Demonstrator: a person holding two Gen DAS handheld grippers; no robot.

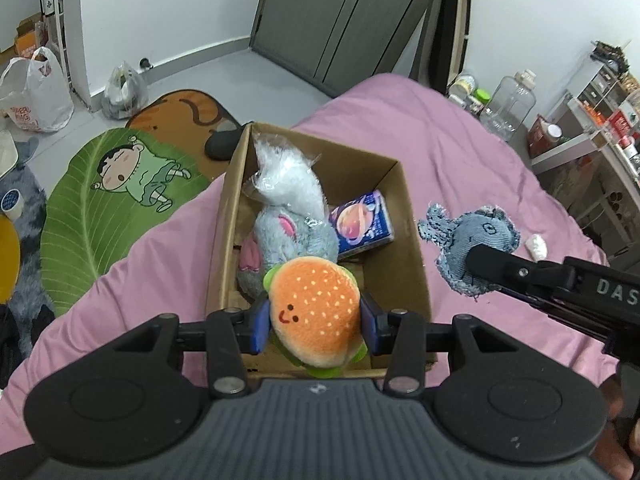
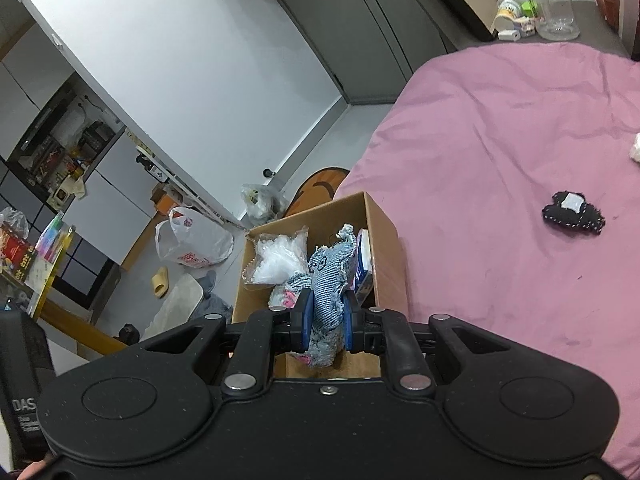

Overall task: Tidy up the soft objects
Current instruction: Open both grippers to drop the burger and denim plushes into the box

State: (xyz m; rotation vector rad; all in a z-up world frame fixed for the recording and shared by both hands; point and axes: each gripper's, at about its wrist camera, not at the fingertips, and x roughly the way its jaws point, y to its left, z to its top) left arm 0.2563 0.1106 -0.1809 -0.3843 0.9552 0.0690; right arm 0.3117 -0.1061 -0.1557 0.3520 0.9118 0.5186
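Note:
My left gripper [image 1: 316, 314] is shut on an orange burger plush [image 1: 312, 300] with a smiling face, held over the near end of an open cardboard box [image 1: 412, 216]. Inside the box lie a grey plush with pink ears [image 1: 296, 236], a bag of white fluff [image 1: 288, 180] and a blue carton [image 1: 362, 222]. My right gripper [image 2: 326, 318] is shut on a frayed denim toy [image 2: 332, 276], hanging above the box's [image 2: 384, 220] near right side. In the left wrist view the denim toy [image 1: 476, 228] shows to the right of the box, with the right gripper [image 1: 478, 258] on it.
The box stands on a bed with a pink sheet [image 2: 500, 152]. A small black soft piece with a white tag [image 2: 572, 212] and a white lump [image 1: 536, 246] lie on the sheet to the right. Floor mats [image 1: 104, 208], plastic bags [image 1: 34, 96] and a shelf [image 1: 592, 148] surround the bed.

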